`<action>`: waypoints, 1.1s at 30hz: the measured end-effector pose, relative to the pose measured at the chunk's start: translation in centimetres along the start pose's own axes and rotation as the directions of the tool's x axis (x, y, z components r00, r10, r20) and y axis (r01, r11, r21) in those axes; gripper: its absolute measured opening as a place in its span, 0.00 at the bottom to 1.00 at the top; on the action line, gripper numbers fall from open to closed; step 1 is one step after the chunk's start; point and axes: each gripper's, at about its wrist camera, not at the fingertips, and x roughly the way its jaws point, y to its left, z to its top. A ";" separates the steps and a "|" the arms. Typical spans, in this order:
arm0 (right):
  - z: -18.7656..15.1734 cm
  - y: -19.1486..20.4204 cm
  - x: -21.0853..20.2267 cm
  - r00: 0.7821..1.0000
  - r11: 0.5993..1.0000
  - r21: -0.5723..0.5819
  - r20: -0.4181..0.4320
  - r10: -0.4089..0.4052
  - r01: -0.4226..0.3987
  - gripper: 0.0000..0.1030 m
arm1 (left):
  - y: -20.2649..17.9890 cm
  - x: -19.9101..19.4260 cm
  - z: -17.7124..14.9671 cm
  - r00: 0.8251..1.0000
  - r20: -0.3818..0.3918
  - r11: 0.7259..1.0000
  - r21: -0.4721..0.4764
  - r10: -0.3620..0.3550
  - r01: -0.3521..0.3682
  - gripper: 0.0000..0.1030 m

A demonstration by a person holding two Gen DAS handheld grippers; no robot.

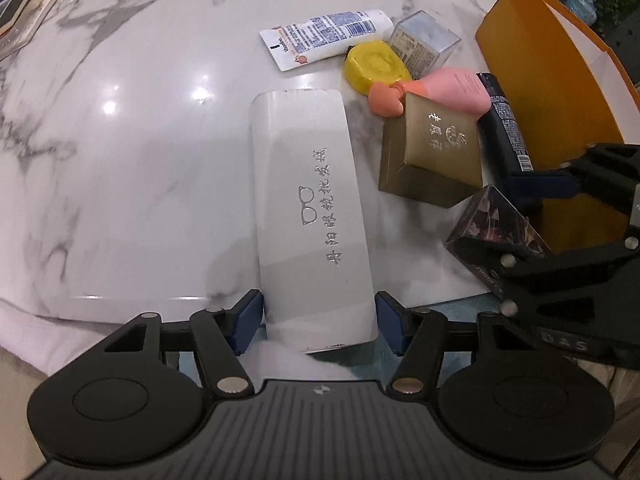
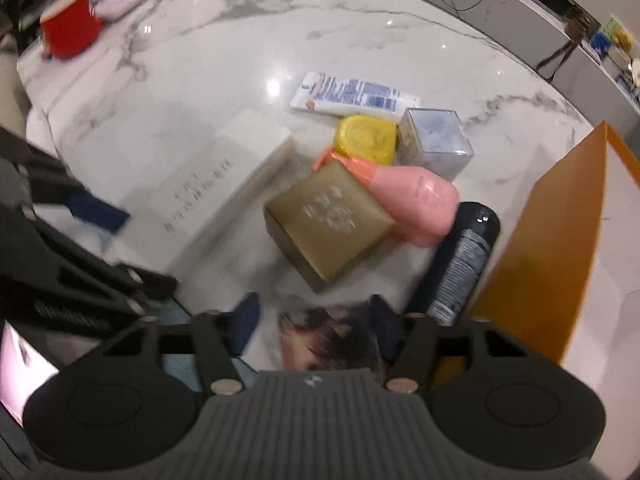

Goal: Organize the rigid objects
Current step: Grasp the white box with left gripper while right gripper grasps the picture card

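- Left tongs straddling the near end of the white glasses case, blue pads just beside its two long sides with slim gaps showing, so standing open around it rather than clamped.
- Glasses case lying flat on the marble surface, near end overhanging the edge, silver lettering and a spectacles outline facing up.
- Right tongs hanging spread over the dark floral box, blurred; no pad seen pressing on it, so reading as open.
- Floral box sitting at the near edge of the surface, beside the orange box.
- Gold box resting tilted just beyond, leaning on the pink bottle.
- Dark spray can lying between the pink bottle and the orange box wall.
- Yellow soap-shaped piece lying behind the pink bottle's cap, touching the clear plastic cube.
- White tube lying farthest in the cluster, printed side up.
- Red cup standing well apart at the far left.
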 end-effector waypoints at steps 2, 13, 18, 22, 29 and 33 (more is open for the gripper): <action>-0.3 -0.6 0.1 0.999 1.000 0.007 -0.033 -0.008 0.008 0.62 | 0.2 -0.2 -0.2 1.000 0.002 1.000 -0.011 -0.003 0.003 0.68; -1.2 0.3 1.6 0.992 0.997 -0.076 -0.116 -0.039 0.030 0.60 | 0.3 -0.5 -0.8 0.999 0.034 1.000 -0.013 -0.014 0.015 0.67; -0.9 0.0 1.5 0.996 1.000 -0.007 -0.087 -0.014 0.014 0.57 | 0.6 -0.6 -1.0 0.999 0.038 1.000 -0.010 -0.030 0.030 0.67; -0.4 -0.3 1.3 0.999 0.992 0.126 -0.028 0.035 -0.031 0.57 | 0.9 -0.5 -0.8 0.999 0.026 0.999 -0.015 -0.048 0.048 0.67; -0.1 0.0 1.6 0.999 0.980 0.197 0.021 0.034 -0.038 0.58 | 1.0 -0.1 0.0 0.998 0.034 0.999 -0.017 -0.044 0.045 0.73; -0.9 -1.5 1.5 0.997 0.955 0.289 0.041 0.063 -0.072 0.63 | 1.0 0.1 0.7 0.997 0.078 0.999 -0.040 -0.028 0.031 0.74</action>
